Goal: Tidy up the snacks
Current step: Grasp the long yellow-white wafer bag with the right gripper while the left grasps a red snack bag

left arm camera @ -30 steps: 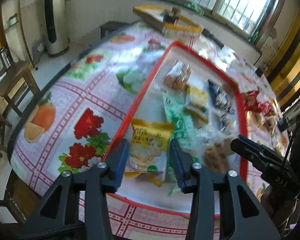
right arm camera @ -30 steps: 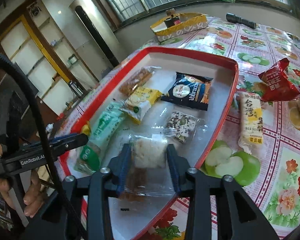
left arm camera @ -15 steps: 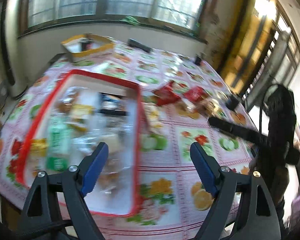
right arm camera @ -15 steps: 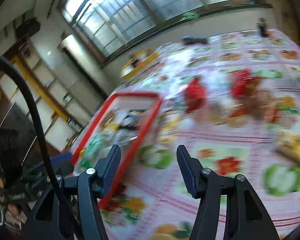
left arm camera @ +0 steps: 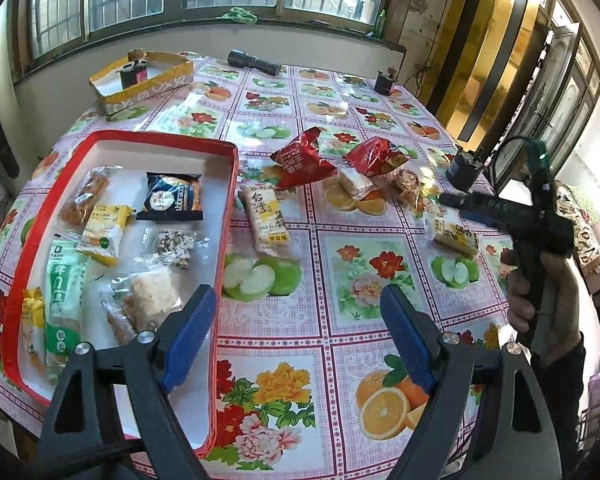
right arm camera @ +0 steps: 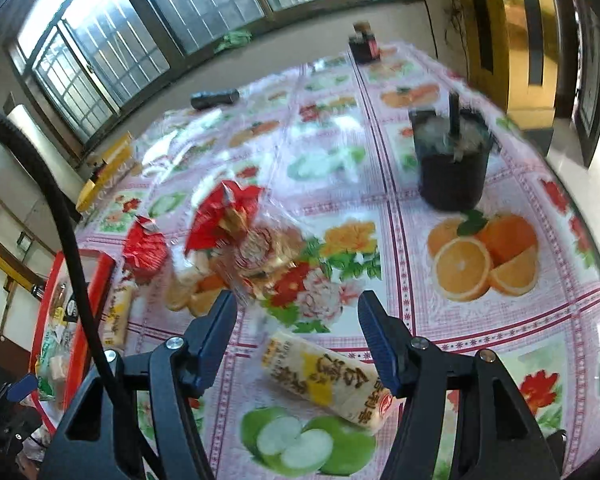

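Note:
A red tray at the left holds several snack packets. On the fruit-print tablecloth lie a yellow-white rice cracker pack, two red bags, clear-wrapped pastries and another yellow pack. My left gripper is open and empty, above the cloth beside the tray's right rim. My right gripper is open and empty, just above the yellow pack. The red bags and pastries lie beyond it. The right gripper also shows in the left wrist view.
A yellow cardboard box and a black flashlight sit at the far side. A dark cup with a straw stands near the right edge, also seen in the left wrist view. A small dark jar is far right.
Both grippers released their packets in the tray, opened wide and swung right. The left now hangs past the tray rim; the right has moved over the loose snacks.

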A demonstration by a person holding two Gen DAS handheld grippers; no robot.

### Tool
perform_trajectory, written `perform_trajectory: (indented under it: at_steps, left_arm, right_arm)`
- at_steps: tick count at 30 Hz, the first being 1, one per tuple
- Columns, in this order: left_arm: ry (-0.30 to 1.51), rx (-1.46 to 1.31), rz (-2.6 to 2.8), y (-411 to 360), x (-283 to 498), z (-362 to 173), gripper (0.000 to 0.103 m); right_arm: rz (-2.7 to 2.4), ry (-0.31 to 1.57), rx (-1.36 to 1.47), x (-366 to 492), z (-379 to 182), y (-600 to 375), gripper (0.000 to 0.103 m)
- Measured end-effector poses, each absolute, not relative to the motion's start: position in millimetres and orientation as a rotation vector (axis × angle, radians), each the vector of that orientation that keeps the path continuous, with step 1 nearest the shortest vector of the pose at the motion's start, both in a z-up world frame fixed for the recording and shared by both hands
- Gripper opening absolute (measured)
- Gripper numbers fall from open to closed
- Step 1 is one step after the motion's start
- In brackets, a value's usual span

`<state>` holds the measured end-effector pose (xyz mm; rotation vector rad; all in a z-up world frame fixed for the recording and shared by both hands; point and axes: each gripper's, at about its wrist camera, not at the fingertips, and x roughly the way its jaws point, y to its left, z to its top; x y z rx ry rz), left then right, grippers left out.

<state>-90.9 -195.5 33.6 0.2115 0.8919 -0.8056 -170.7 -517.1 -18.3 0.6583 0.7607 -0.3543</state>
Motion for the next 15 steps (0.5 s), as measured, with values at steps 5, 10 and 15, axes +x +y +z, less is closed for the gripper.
perform_trajectory:
  at_steps: [5,10,15]
  left_arm:
    - [0.898,0.194,-0.801,-192,-88,33,0.084]
    - [0.906,0.199,-0.812,-204,-80,35,0.084]
    - [0.969,0.214,-0.829,-241,-66,29,0.085]
  right_arm:
    - [-0.319,0.777,0.709,-187,-30,-498,0.063]
    - [-0.341,0.797,0.614,-193,-26,-464,0.062]
    - [-0.461,0.853,0.454,-183,-23,-438,0.033]
